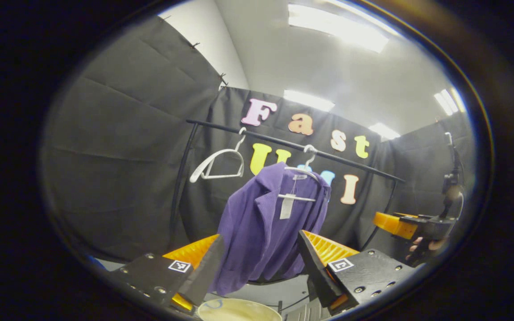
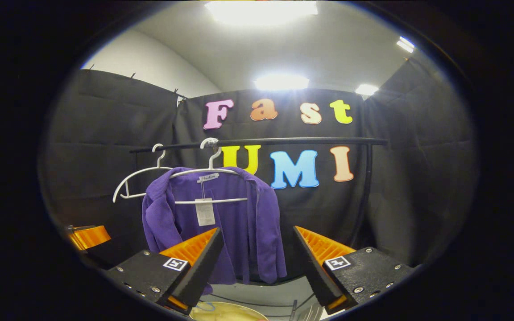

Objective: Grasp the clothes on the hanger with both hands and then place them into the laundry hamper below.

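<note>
- My left claw (image 1: 257, 267) sits at the bottom of the left gripper view with its fingers spread wide apart and nothing between them.
- My right claw (image 2: 254, 263) sits at the bottom of the right gripper view, its fingers likewise spread apart and holding nothing.
- The purple ribbed jacket with a white paper tag (image 1: 266, 223) hangs on a white plastic hanger (image 1: 304, 174) in the middle of the left gripper view, behind the gap between my fingers and not touching them.
- In the right gripper view the jacket (image 2: 239, 214) hangs left of centre.
- The hanger hooks over a thin black clothes rail (image 2: 283, 141) crossing the middle of the frame.
- A second, bare white hanger (image 2: 138, 178) hangs just left of the jacket.
- The round pale rim of the laundry hamper (image 1: 239, 310) shows at the bottom edge, below the jacket.
- At the right edge of the left gripper view, my right claw (image 1: 395, 223) is held in a hand (image 1: 424, 247), well apart from the jacket.
</note>
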The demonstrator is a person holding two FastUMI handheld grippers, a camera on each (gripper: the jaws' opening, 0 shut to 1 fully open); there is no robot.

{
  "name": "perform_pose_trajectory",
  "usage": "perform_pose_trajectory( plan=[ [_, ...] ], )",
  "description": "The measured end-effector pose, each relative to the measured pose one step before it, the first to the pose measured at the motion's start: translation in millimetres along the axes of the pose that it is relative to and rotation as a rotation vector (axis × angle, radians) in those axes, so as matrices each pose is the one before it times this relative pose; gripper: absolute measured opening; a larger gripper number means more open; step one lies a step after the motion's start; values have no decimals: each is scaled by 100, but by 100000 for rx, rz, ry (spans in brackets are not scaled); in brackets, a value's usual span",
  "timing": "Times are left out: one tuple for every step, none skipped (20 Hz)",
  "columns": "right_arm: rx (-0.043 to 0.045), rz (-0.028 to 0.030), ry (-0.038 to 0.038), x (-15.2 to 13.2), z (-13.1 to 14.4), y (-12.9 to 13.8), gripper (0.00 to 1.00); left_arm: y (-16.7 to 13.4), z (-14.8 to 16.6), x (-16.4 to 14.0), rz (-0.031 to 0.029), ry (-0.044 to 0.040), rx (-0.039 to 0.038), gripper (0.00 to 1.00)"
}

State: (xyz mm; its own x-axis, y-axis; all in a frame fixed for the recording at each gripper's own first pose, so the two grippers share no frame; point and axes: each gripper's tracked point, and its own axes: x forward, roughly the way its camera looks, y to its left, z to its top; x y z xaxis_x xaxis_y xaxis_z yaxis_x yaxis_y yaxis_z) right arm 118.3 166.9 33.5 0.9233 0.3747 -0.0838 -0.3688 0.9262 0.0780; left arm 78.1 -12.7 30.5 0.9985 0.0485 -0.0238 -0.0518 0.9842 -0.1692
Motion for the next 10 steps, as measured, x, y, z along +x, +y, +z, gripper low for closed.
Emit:
perform_pose_trajectory(
  plan=[
    [1650, 1640, -967, 1620, 452, 23, 95, -410, 408, 1040, 585, -885, -1026, 99],
    [1264, 1782, -838, 1549, 294, 114, 95, -256, 420, 1193, 1268, -590, -500, 95],
    [740, 1544, -390, 1545, 211, -99, 95, -119, 94, 1058, 1603, 142, -94, 94],
    [303, 1189, -692, 1398, 49, -192, 95, -213, 173, 1126, 938, -269, 264, 99],
    [252, 1087, -829, 1509, 201, -254, 95, -389, 33, 1229, 1249, -189, 428, 94],
    [728, 1207, -207, 1739, 121, -217, 96, -201, -41, 1232, 1953, 294, 372, 94],
    [1129, 1524, -260, 1469, -122, -216, 95, -156, -242, 1288, 2261, 171, 192, 94],
    [1083, 1374, 104, 1609, -145, -36, 95, -64, -58, 1224, 2486, -254, 137, 99],
    [919, 763, 89, 1477, -277, -349, 95, -263, -212, 1288, 2373, -269, 464, 94],
    [835, 393, 826, 1514, -460, -497, 95, -219, -236, 1168, 2415, -137, 972, 96]
  ],
)
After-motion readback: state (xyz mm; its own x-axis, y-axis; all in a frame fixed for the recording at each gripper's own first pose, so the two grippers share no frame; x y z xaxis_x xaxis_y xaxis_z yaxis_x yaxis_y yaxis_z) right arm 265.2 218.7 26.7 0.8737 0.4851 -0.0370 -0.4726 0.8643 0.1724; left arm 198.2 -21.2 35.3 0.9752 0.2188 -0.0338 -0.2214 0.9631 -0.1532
